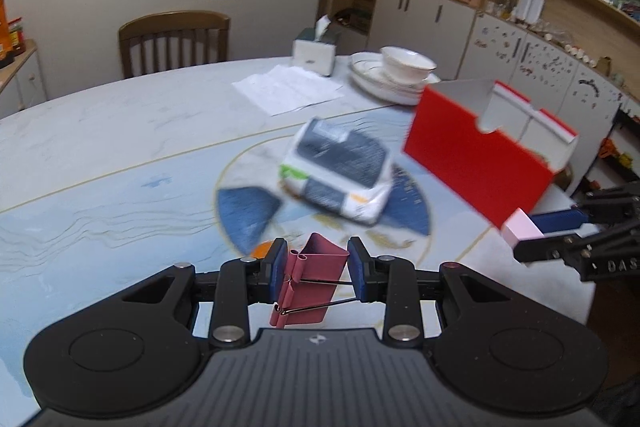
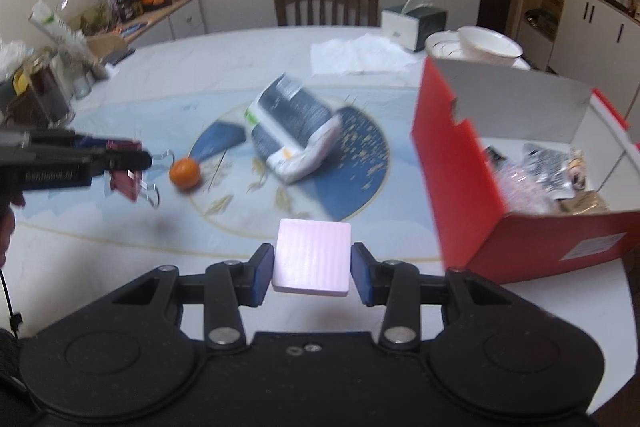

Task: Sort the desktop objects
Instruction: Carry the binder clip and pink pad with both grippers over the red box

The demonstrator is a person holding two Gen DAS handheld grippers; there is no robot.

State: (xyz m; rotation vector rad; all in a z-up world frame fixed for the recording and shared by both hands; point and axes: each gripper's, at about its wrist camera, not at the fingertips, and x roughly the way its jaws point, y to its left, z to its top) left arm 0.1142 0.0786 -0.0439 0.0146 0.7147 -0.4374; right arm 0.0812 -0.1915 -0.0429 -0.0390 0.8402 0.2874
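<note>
Between tongs: blurred packet (image 2: 294, 135), possibly tissues | orange (image 2: 184, 173) | red box (image 2: 472, 183)

- Wipes pack (image 2: 294, 135) lies at table (image 2: 224, 59) centre.
- Orange (image 2: 184, 173) at its 9 o'clock.
- Box (image 2: 500, 163) at its 3 o'clock.
- Bowl (image 2: 489, 42), tissue box (image 2: 414, 22) at 1 o'clock, behind.

White raised letters "DAS" show on the black two-finger right gripper (image 1: 560, 231) at four o'clock. On the black left gripper (image 2: 146, 163), at nine o'clock, blurred lettering reads roughly "GenRobot.AI".
</note>
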